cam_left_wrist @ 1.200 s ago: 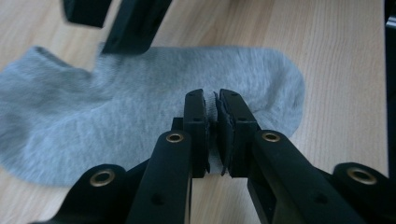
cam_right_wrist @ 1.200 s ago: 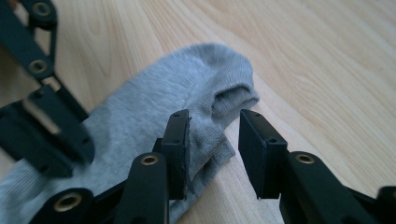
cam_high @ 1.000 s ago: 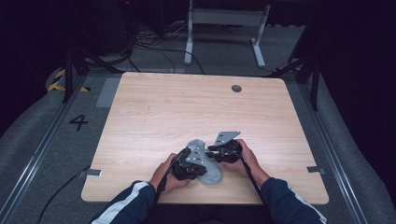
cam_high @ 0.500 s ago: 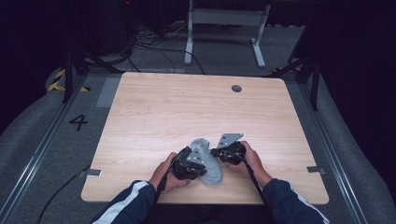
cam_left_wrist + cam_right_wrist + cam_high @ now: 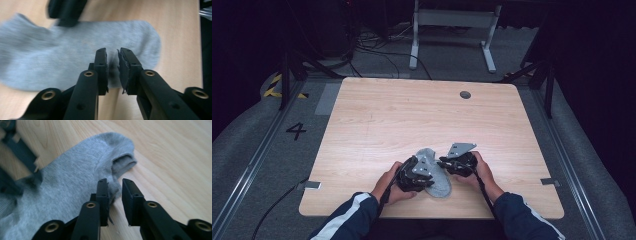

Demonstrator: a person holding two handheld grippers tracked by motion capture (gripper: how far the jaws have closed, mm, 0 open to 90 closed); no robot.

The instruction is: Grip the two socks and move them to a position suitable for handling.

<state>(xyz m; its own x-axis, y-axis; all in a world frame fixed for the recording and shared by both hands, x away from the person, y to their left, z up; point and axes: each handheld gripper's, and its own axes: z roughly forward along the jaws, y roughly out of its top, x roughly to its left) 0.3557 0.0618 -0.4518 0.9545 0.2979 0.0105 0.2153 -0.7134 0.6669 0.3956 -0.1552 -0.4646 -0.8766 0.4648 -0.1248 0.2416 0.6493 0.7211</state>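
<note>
sock [image 5: 435,172]: grey knit, soft and finely ribbed, laid flat on the worktop close to its near edge, about midway between the near corners; rounded toe seen in the left gripper view [image 5: 140,42], folded cuff opening seen in the right gripper view [image 5: 122,161]
left gripper [image 5: 113,58]: black hard jaws with brass-coloured rivets, pad on one jaw frayed at the edge; jaws have just been opening, a narrow gap is kept, pads not pressed on cloth; tips are placed over the sock's edge near the toe, nothing grasped
right gripper [image 5: 115,185]: same black jaws; jaws have just been opening, narrow gap, held released; tips are set at the sock's edge just beside the cuff, one jaw over the cloth, the other over bare wood; nothing gripped
worktop [image 5: 387,115]: pale wood-grain laminate, rectangular with rounded corners; far half left bare
grommet [image 5: 465,94]: small dark round cap, near the far right corner, well apart from the sock
hands: left hand [image 5: 389,182] and right hand [image 5: 482,170] are wrapped round the gripper bodies, dark sleeves with a white stripe; much of the sock is covered by them in the high view
surroundings: grey carpet marked with a 4 [image 5: 296,131] off the left edge, white frame legs [image 5: 452,30] and cables beyond the far edge
</note>
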